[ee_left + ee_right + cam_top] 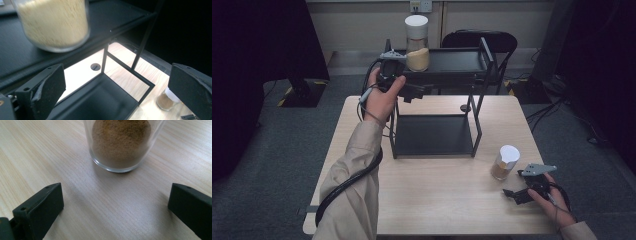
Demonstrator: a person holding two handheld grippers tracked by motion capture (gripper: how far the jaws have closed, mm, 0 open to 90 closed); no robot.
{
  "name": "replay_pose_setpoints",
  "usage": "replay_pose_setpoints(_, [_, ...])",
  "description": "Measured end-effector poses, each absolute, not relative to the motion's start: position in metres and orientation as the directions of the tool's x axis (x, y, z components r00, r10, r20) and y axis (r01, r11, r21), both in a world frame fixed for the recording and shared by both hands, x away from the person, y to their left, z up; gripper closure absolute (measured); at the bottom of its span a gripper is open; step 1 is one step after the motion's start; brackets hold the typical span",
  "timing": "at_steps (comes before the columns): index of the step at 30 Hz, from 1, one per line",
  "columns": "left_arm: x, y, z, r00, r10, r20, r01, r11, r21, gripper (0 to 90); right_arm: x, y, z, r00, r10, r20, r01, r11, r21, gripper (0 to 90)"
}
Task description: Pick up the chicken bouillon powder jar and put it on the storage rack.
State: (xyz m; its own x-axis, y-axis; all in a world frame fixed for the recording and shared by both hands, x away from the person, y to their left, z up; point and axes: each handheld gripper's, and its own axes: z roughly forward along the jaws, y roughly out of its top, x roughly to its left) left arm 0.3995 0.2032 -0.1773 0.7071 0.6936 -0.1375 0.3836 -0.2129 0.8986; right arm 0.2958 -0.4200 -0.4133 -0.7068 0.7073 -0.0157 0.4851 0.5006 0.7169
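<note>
A glass jar of yellow grains (417,42) with a white lid stands on the left end of a black rack's top shelf (457,61). My left gripper (418,92) hovers open just below and in front of that jar, empty; in the left gripper view the yellow-grain jar (53,22) is blurred above the jaws. A smaller white-lidded jar of brown powder (505,162) stands on the wooden table (437,200) at the front right. My right gripper (513,184) is low over the table just short of it, open, with the brown-powder jar (121,142) ahead of the jaws, apart from them.
The rack's lower shelf (432,134) holds nothing. A small round hole (465,107) sits in the tabletop behind the rack. A black chair (477,40) stands beyond the table, a stand base (302,92) on the floor at left, cables (552,107) at right.
</note>
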Motion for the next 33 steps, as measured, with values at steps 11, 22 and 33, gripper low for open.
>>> replay_pose_setpoints(11, [0.394, 0.204, -0.206, 0.718, 0.676, -0.164, 0.401, -0.209, 0.892, 0.6, 0.296, -0.42, -0.413, -0.707, 0.707, -0.015, 0.485, 0.5, 0.717, 0.0])
replay_pose_setpoints(22, [0.393, 0.205, -0.239, 0.724, 0.663, -0.189, 0.421, -0.208, 0.883, 0.7, 0.296, -0.42, -0.414, -0.706, 0.708, -0.016, 0.485, 0.499, 0.718, 0.0])
replay_pose_setpoints(33, [0.387, 0.21, -0.274, 0.722, 0.657, -0.217, 0.442, -0.197, 0.875, 0.6, 0.295, -0.42, -0.414, -0.706, 0.708, -0.016, 0.484, 0.499, 0.718, 0.0])
